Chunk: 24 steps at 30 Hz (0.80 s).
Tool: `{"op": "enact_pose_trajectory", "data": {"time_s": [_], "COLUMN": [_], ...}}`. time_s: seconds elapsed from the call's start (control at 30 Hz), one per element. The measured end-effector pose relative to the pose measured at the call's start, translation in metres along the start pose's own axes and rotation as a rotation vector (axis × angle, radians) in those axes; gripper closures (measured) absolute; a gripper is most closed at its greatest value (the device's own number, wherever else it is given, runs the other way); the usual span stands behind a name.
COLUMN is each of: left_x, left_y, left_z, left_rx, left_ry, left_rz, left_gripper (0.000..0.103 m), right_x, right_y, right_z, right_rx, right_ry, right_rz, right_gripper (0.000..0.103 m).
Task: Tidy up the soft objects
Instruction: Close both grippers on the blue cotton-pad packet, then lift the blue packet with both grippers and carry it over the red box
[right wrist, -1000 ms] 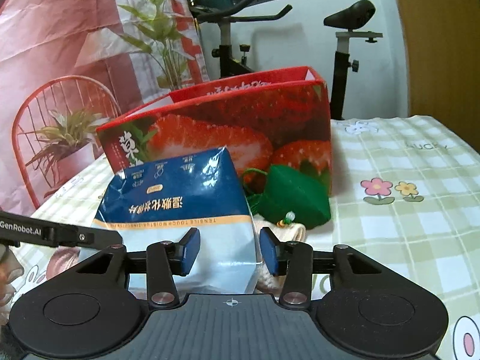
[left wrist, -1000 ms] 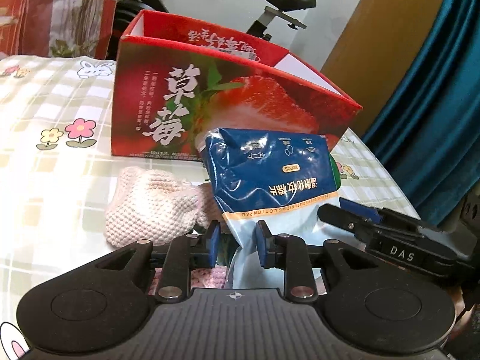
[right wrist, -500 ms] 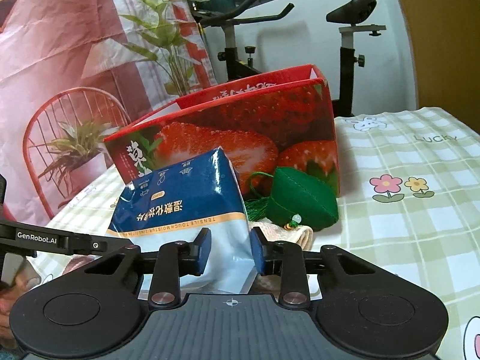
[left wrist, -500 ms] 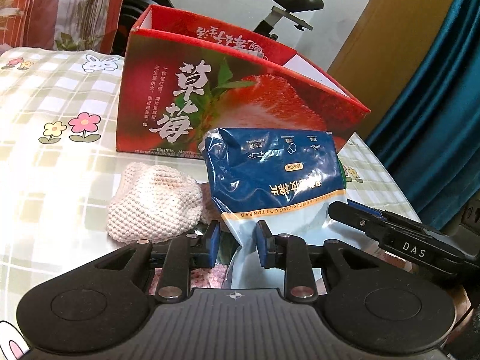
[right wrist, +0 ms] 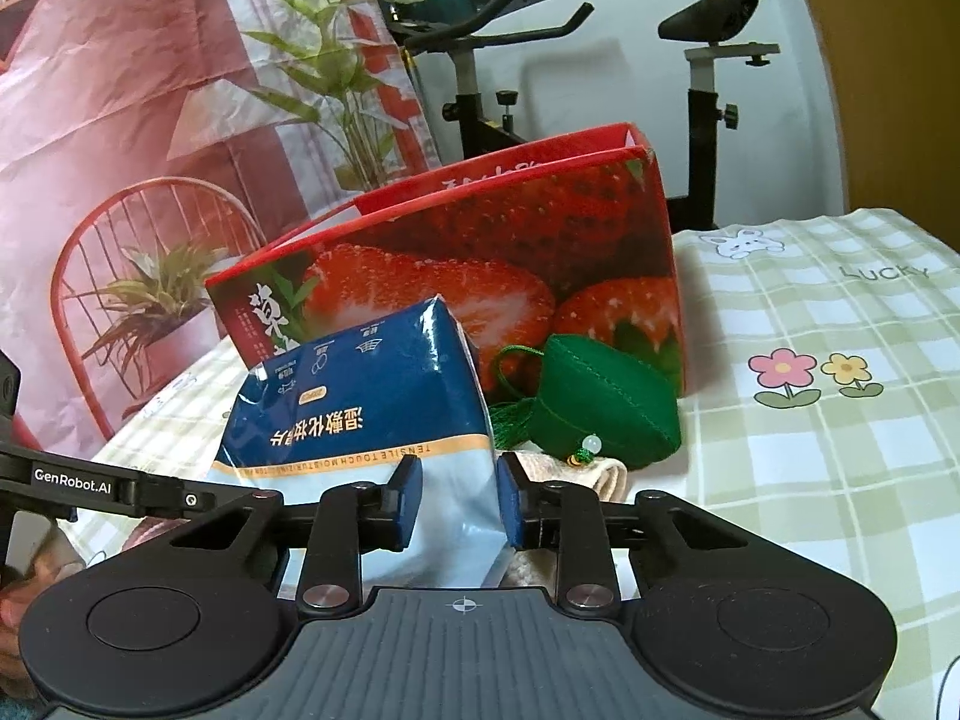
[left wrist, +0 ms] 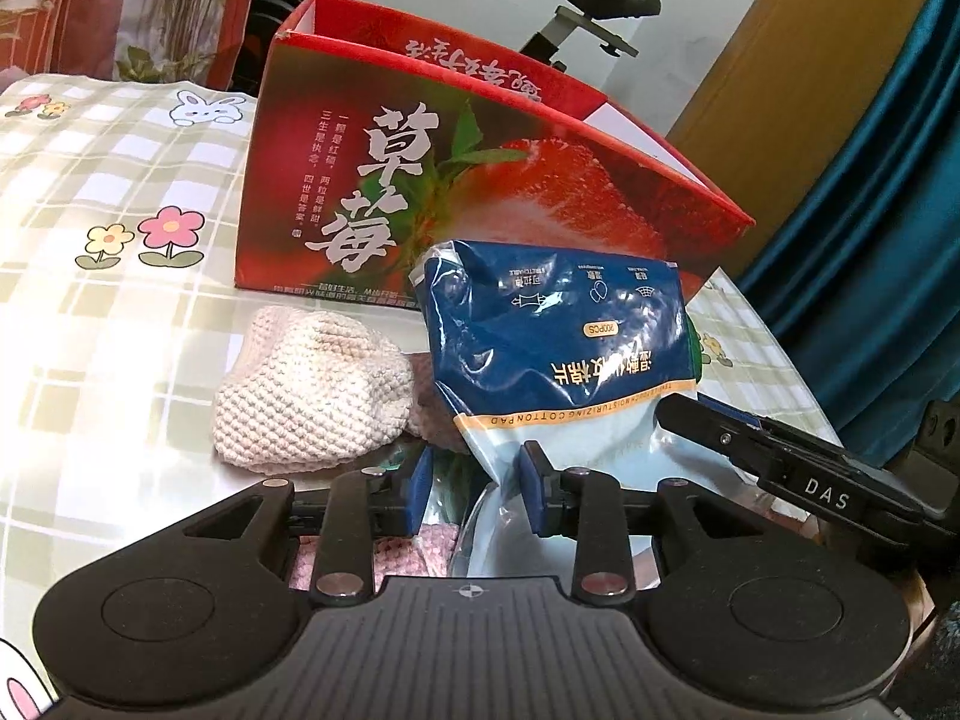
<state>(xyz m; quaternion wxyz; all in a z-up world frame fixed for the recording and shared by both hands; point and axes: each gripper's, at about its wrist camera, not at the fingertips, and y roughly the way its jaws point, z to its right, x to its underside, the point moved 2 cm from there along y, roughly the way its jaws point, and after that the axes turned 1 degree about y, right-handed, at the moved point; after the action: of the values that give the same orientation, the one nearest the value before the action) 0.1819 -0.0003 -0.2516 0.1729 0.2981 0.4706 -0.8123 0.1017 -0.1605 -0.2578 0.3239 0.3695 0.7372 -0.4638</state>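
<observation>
Gripping one cotton-pad pack (right wrist: 372,414), right hand-held gripper (right wrist: 459,501), left hand-held gripper (left wrist: 474,495) loosening, one strawberry box (left wrist: 420,180)

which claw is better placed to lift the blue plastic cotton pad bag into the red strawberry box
Right, likely. The right claw has just been closing; its pads squeeze the blue plastic cotton pad bag. The left claw has just been opening, leaving a gap beside the bag's corner.

Item count, both views combined:

- Strawberry box (left wrist: 456,180): one.
- Cotton pad pack (left wrist: 558,354): one, blue and white.
- Cream knitted piece (left wrist: 312,396): one.
- Pink knitted piece (left wrist: 408,558): one, partly hidden.
- Green fabric pouch (right wrist: 606,402): one.
- Tongs: two sets, left tongs (left wrist: 474,492) and right tongs (right wrist: 459,501).
- Exercise bike (right wrist: 480,60): one.
</observation>
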Motion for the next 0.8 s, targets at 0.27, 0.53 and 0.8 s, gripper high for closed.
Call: {"op": "enact_pose_trajectory", "data": {"time_s": [0.27,0.53,0.8], "left_x": [0.003,-0.006,-0.02], "left_y": [0.002,-0.013,-0.046], "left_z": [0.011,0.023,0.036], "left_rx": [-0.004,-0.049,-0.065], "left_ry": [0.014,0.061,0.13], "left_rz": [0.002,0.041,0.133], "left_gripper": [0.072,0.079,0.079], "right_x": [0.001,-0.001,-0.019], "right_y": [-0.001,-0.009,-0.034], "right_z": [-0.005,-0.01,-0.032], "right_rx": [-0.011,-0.05,-0.079], "right_ry": [-0.038,-0.071,-0.131], "right_rz": [0.015,0.036,0.113], "right_gripper": [0.082,0.089,0.091]}}
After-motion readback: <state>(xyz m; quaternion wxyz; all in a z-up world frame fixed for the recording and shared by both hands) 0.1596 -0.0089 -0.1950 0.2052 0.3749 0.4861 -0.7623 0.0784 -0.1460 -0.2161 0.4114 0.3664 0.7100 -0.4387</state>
